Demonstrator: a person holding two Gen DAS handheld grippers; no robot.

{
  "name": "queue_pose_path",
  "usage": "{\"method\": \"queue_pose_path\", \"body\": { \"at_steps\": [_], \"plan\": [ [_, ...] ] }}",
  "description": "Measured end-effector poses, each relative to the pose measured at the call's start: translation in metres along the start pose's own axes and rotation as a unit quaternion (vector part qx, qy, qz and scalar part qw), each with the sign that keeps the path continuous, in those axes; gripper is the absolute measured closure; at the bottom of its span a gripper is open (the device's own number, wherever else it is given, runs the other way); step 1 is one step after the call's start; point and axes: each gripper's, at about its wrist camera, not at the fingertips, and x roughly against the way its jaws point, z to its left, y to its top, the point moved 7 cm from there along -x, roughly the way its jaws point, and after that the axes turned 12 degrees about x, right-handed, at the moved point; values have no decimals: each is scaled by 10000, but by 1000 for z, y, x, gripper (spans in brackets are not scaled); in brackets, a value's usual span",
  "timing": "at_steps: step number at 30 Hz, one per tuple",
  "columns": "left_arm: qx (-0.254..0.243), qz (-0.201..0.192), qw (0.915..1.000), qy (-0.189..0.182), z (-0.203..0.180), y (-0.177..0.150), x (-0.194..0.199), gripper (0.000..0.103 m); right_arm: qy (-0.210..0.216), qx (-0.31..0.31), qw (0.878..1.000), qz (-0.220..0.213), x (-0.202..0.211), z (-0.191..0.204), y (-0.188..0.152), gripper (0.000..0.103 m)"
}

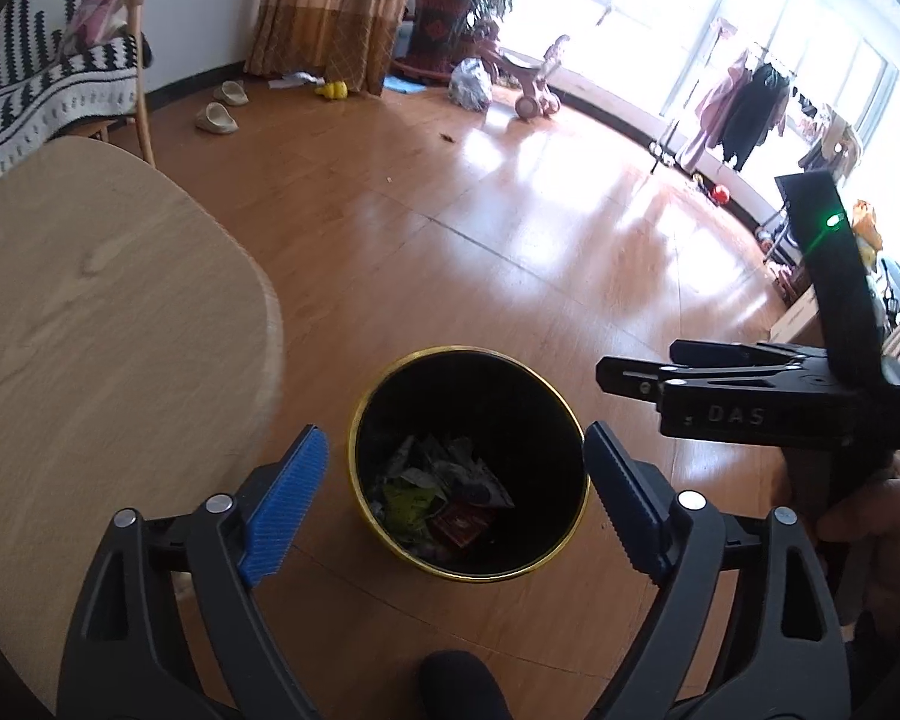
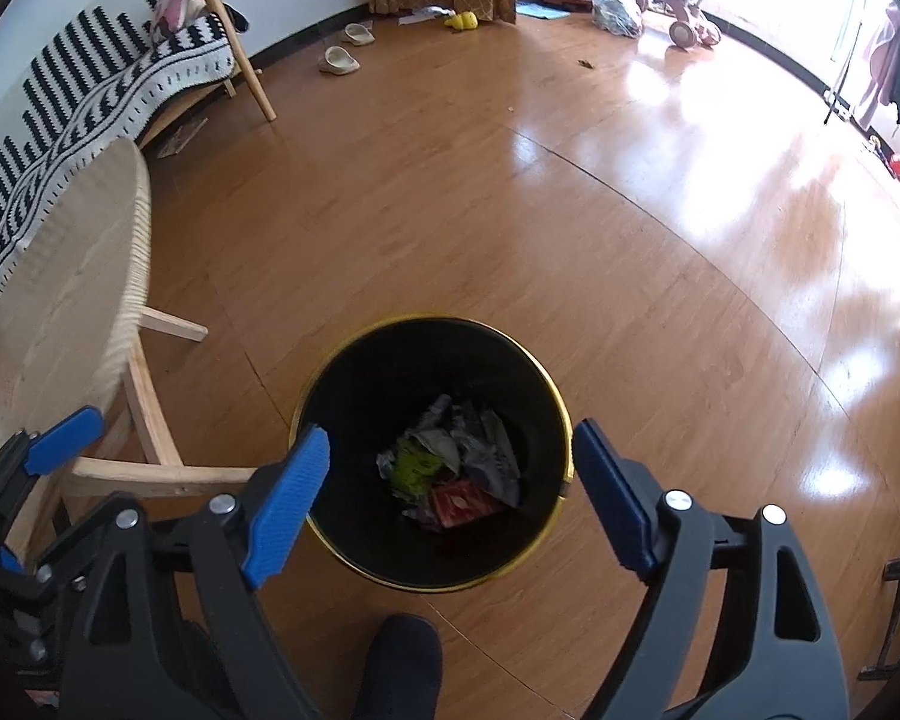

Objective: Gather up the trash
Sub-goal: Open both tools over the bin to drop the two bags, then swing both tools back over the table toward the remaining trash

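Hovering over the bin

Both hand-held grippers, left (image 1: 456,462) and right (image 2: 450,462), hang spread and empty above the black gold-rimmed bin (image 2: 354,372) on the floor. Crumpled wrappers (image 2: 450,468) lie inside. Tabletop (image 1: 90,312) stands left.

Left gripper (image 1: 456,468): jaws spread wide, nothing between the blue pads (image 1: 285,507), angled steeply down. Right gripper (image 2: 450,468): same, jaws wide apart, empty, pitched down more steeply than the left. Both sit side by side at about the same height: the right one shows at the right edge of the left wrist view, seen side-on with a green LED lit on its upright black mount, and the left one's blue pad tip pokes into the left edge of the right wrist view. The person's right hand (image 1: 870,540) wraps the right gripper's handle. A dark-socked foot (image 2: 399,669) sits at bottom centre
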Motion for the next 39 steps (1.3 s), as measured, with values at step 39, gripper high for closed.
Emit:
{"method": "queue_pose_path", "body": {
  "at_steps": [39],
  "plan": [
    [3649, -1247, 8414, 3787, 533, -72, 301, 48, 1903, 3286, 9247, -284, -13, 560, 62, 16]
  ]
}}
